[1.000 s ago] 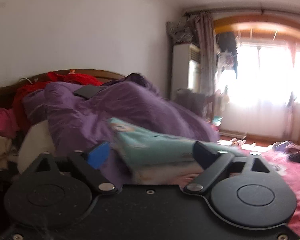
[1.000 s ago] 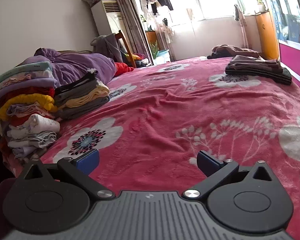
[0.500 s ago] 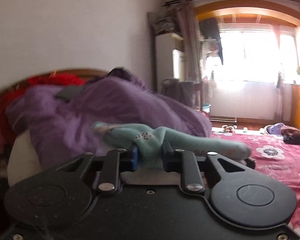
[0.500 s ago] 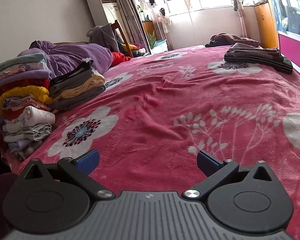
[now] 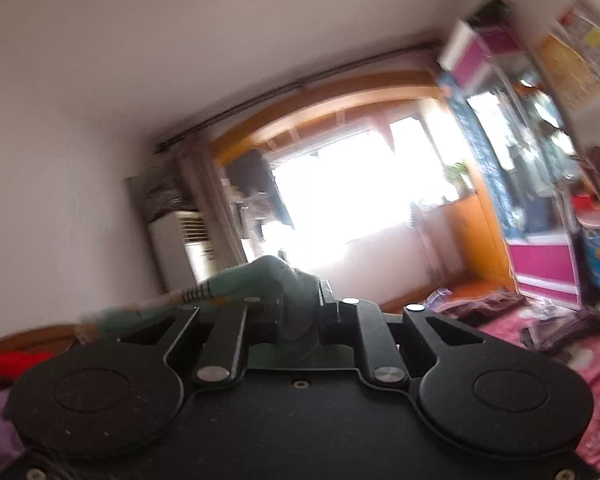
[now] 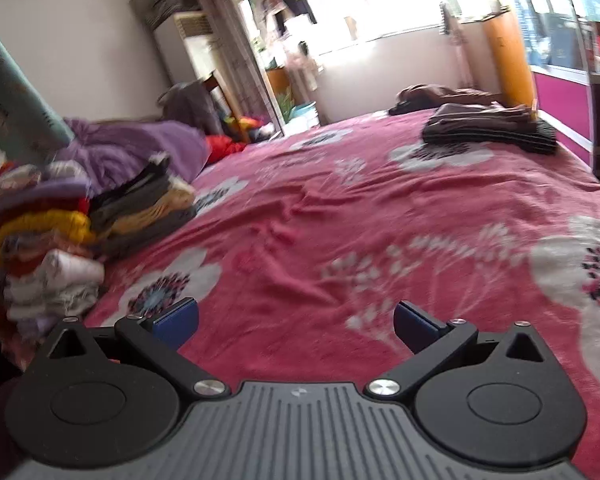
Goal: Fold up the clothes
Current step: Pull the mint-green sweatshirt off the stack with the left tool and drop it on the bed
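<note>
Bright window light floods the bedroom behind your left gripper (image 5: pixel 300 312), and its jaws are clamped tight on a mint-green garment (image 5: pixel 260 276) at the centre of the left wrist view. That cloth bunches between the fingers and trails off to the lower left, blurred, with a striped cuff showing. In the right wrist view you can see a mint-green piece (image 6: pixel 16 100) hanging at the upper left edge, above the tall stack of folded clothes (image 6: pixel 40 248) at the left. Just beside that stack sits a smaller dark and tan folded pile (image 6: pixel 144 208), with a purple quilt (image 6: pixel 140 144) behind it. Your right gripper (image 6: pixel 296 322) is spread wide and holding nothing, low over the red floral bedspread (image 6: pixel 380 208). Far at the upper right, brown folded clothes (image 6: pixel 488 128) lie on the bed.
</note>
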The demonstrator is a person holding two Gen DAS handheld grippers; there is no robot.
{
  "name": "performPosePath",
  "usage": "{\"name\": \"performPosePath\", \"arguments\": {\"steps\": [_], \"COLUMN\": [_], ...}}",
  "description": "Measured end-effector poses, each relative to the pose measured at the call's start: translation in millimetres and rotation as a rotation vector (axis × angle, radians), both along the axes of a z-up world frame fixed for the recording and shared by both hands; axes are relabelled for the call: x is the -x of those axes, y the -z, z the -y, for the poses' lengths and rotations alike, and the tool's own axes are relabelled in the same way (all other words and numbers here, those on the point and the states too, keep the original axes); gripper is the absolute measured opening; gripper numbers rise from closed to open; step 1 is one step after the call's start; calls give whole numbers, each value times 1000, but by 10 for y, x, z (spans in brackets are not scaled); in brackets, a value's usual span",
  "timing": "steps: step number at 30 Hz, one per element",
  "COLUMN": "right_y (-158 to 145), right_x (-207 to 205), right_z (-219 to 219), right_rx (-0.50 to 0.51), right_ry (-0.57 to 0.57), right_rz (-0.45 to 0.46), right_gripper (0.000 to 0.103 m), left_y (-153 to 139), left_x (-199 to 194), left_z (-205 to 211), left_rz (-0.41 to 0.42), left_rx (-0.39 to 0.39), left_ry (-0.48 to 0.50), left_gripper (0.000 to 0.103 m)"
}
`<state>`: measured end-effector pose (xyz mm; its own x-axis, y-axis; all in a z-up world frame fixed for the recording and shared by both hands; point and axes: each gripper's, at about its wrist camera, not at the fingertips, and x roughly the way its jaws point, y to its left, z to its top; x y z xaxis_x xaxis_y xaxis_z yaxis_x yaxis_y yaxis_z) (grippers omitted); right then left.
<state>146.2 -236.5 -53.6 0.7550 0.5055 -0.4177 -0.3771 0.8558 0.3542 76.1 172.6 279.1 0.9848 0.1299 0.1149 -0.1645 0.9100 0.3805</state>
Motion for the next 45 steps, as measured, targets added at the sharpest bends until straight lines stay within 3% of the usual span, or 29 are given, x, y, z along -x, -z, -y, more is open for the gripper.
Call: {"name": "performPosePath", "arguments": {"steps": [2,3,6,10,11,12,13,15,17,18,20,27,31,34,37,40,41,43,45], "right_y": [-28,-41,-70,-108,-95,-79,-63,-31,1,18,50,180,313,428,491,523,534,556,578], "right_x": [1,8,8,7,-6,-19,-33,-60,-87,-101,-128,-259,-351,-425,-455,-457,-458,-460,-461], "right_z": [114,174,374,642,651,654,656,661,666,668,673,480,300,245,215,199,194,183,172], "right_rx": [-25,-37,-73,-122,-121,-119,-116,-111,-106,-103,-98,-94,-118,-168,-202,-226,-234,-249,-265], "right_ry": [33,50,110,190,192,192,191,190,190,189,188,107,51,22,9,5,4,1,-2], "right_rz": [7,11,17,25,21,16,12,2,-7,-12,-21,-60,-105,-153,-188,-214,-222,-240,-257], "right_gripper": [103,103,103,103,103,103,103,103,103,103,103,102,97,96,96,96,96,96,96], "left_y": [30,68,409,796,939,1124,1350,1846,2141,2240,2399,2541,2553,2625,2817,3295,3438,3465,3488], "left_x": [-57,-69,-264,-271,-290,-386,-520,-661,-671,-648,-618,-711,-856,-1011,-1216,-1252,-1222,-1152,-1083], "left_z": [169,223,619,844,931,1078,1291,1553,1611,1624,1607,1331,1453,1595,1736,1756,1706,1585,1471], "left_rz": [-25,-36,-149,-191,-220,-309,-445,-580,-651,-657,-669,-714,-711,-736,-830,-1024,-1058,-1047,-1034], "left_rx": [9,51,-43,217,266,270,192,90,118,120,138,288,286,254,180,39,37,117,194], "left_ry": [12,43,75,284,342,357,328,256,267,256,233,162,184,197,177,125,119,131,144], "left_gripper": [11,10,10,10,14,19,31,32,42,42,54,55,55,68,69,69,69,69,49]}}
